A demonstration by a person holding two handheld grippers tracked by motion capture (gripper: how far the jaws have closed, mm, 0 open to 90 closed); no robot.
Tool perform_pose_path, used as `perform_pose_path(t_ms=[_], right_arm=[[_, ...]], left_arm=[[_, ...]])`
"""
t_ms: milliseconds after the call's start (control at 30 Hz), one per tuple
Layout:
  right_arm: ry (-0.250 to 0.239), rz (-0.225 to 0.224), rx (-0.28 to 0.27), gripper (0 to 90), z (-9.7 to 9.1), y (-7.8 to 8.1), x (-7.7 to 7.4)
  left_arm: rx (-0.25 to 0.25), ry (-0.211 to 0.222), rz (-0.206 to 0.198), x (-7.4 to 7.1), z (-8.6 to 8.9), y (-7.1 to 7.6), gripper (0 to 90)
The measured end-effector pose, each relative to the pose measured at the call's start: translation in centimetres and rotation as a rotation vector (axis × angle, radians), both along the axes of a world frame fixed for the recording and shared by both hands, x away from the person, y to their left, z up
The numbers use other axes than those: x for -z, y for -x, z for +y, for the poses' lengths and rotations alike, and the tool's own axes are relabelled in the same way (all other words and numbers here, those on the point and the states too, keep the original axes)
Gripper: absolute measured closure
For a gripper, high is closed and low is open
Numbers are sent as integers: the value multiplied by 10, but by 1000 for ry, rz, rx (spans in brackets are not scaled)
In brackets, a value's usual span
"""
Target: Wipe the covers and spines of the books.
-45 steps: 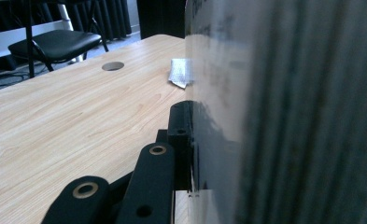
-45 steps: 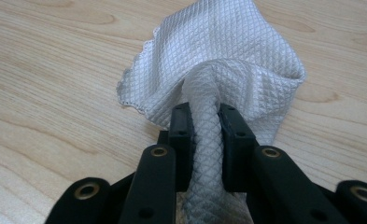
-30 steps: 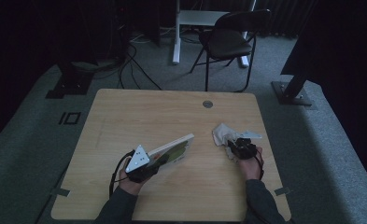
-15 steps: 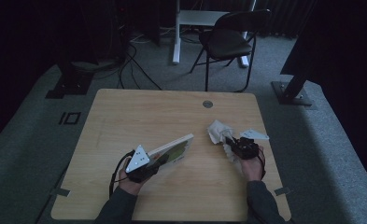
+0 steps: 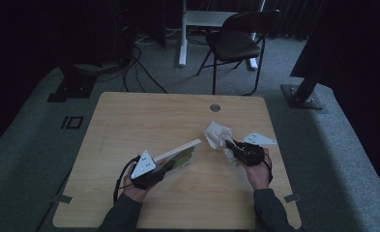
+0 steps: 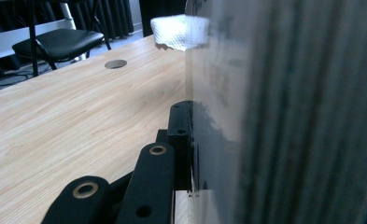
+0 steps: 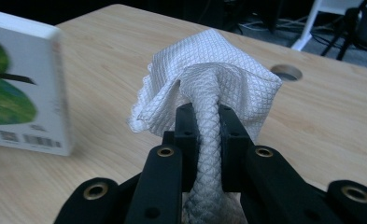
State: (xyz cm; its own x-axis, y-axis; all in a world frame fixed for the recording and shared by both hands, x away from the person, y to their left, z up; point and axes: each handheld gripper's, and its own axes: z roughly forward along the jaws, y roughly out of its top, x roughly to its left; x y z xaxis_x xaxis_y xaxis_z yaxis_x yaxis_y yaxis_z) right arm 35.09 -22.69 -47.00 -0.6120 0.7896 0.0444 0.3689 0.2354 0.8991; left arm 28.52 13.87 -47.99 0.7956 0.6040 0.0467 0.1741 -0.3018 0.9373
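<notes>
**A:** How did the right gripper (image 7: pixel 204 121) stand at that moment?

**B:** Its jaws were clenched on a white cloth (image 7: pixel 209 79) with a diamond-quilted weave. A twisted neck of it ran down between the pads, and the rest bloomed out above and ahead of the fingertips. In the high view the cloth (image 5: pixel 217 134) hung off the wooden table (image 5: pixel 144 113), just beyond the gripper (image 5: pixel 230 144).

**A:** And the left gripper (image 6: pixel 190 140)?

**B:** It was clamped on a book (image 5: pixel 180 153), held on edge. In the left gripper view the book's dark, ribbed-looking side (image 6: pixel 288 112) rose right beside the jaw, and the cloth (image 6: pixel 174 31) showed past its upper corner, farther off. From above, the book stood out ahead of the left gripper (image 5: pixel 167 165), toward the cloth.

**A:** How far along was the job?

**B:** By the look of it, both pick-ups were done: book gripped, cloth gripped and lifted. The two were near but apart, so any wiping of the cover seemed not yet begun. What was left, one would judge, was bringing the cloth against the book.

**A:** Any writing to read?

**B:** The right gripper view showed the book's back cover (image 7: pixel 24 84), to the left of the jaws: white, with green leaf shapes and a barcode strip along the lower edge. The print there was too small and blurred to read. No brand could be made out on the cloth.
</notes>
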Motion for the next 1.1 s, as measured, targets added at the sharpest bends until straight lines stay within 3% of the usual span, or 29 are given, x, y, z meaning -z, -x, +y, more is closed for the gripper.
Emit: perform_pose_path(t_ms=[400,633,1100], right_arm=[[1,-53,-100,815,16,10,-20],[-30,-73,-153,815,23,15,-30],[-43,-58,-230,815,40,13,-32]], left_arm=[[6,-6,6,2,-3,0,781],[8,-10,4,2,-3,0,781],[26,-28,-1,3,-9,2,781]])
